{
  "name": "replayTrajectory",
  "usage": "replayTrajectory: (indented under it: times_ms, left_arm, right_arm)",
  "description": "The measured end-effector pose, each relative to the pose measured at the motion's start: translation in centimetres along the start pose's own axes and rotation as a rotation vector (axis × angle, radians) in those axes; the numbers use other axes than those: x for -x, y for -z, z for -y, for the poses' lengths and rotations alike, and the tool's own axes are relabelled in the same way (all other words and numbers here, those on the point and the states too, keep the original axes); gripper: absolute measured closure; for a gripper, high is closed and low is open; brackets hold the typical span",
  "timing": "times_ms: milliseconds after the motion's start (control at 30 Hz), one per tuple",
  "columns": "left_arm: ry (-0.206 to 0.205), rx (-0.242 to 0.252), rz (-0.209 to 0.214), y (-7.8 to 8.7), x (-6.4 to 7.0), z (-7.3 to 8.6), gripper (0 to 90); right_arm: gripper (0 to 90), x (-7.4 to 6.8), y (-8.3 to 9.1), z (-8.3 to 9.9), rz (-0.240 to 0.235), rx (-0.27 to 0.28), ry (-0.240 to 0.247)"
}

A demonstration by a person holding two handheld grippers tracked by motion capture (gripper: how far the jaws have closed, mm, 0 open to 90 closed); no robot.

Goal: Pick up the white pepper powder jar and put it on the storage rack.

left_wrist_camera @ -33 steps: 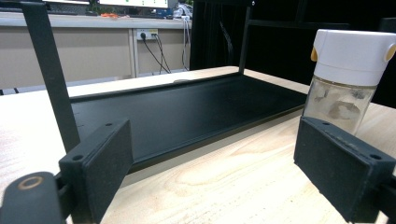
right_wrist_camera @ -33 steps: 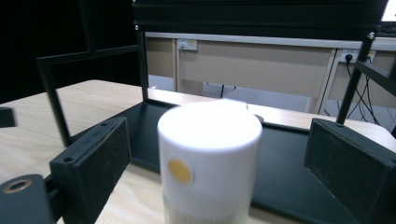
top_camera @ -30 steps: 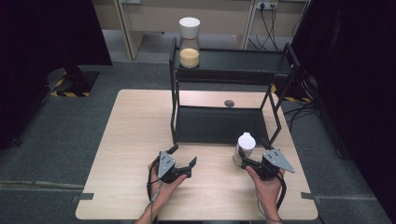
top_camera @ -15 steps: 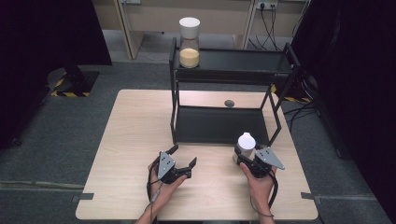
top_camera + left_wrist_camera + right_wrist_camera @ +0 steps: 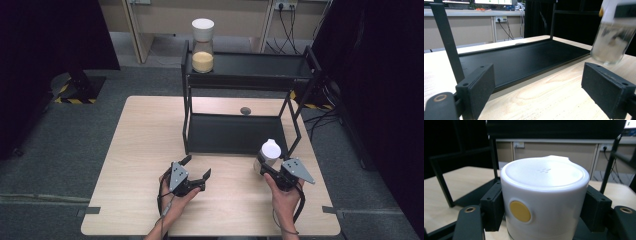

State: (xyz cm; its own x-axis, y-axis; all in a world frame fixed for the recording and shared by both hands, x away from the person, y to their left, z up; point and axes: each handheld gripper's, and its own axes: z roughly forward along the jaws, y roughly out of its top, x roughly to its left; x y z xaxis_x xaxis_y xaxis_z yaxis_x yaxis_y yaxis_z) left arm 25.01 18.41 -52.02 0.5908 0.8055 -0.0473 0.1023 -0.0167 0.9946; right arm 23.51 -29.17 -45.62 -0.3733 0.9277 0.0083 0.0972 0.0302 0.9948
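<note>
Shifted slightly since a second ago: right gripper (image 5: pixel 267 167) with white-lidded jar (image 5: pixel 270 152), just beside black rack (image 5: pixel 235 145) on worktop (image 5: pixel 145 150); left gripper (image 5: pixel 195 172) spread, empty. From left gripper view, blurred jar (image 5: pixel 611 40) beyond wide-apart pads (image 5: pixel 482 85). From right gripper view, pinching jar lid (image 5: pixel 544 195) on both sides.

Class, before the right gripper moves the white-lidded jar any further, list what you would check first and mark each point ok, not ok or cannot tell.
1. Right gripper fingers bracket the white-lidded jar on both sides: ok.
2. Firm contact on the jar, no slip: cannot tell.
3. Jar lifted off the table: cannot tell.
4. Left gripper open, holding nothing, apart from the jar: ok.
5. Lower shelf of the black rack bare: ok.
6. Upper shelf has room beside the jar of yellow grains: ok.
</note>
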Motion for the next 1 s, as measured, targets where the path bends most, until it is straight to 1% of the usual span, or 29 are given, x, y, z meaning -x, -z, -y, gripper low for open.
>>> replayTrajectory:
  times_ms: [200, 367, 433, 533, 733, 900, 1000]
  left_arm:
    - [-0.003, -0.002, -0.001, 0.0, 0.1, 0.0, 11.3]
    - [0.000, -0.003, -0.001, 0.0, 0.0, 0.0, 11.2]
    - [-0.004, -0.004, 0.000, -0.1, 0.1, -0.1, 11.1]
    - [-0.009, -0.007, 0.002, -0.1, 0.1, -0.1, 11.0]
    - [0.000, 0.002, 0.001, 0.0, 0.0, 0.0, 11.0]
    - [-0.009, -0.001, 0.001, 0.0, 0.1, 0.0, 11.0]
    - [-0.002, 0.000, 0.001, 0.0, 0.0, 0.0, 10.9]
  right_arm:
    - [30.9, 0.5, 0.6, -1.9, 0.015, 0.041, 0.011]
    - [30.9, 0.8, 0.8, -3.4, 0.027, 0.076, 0.015]
    - [30.9, 0.9, 0.8, -4.0, 0.028, 0.090, 0.014]
    - [30.9, 1.0, 0.7, -4.8, 0.027, 0.110, 0.012]
    - [30.9, 1.0, 0.3, -6.6, 0.029, 0.140, 0.024]
    - [30.9, 0.9, 0.0, -8.2, 0.030, 0.170, 0.029]
    - [30.9, 0.9, -0.2, -9.1, 0.034, 0.183, 0.034]
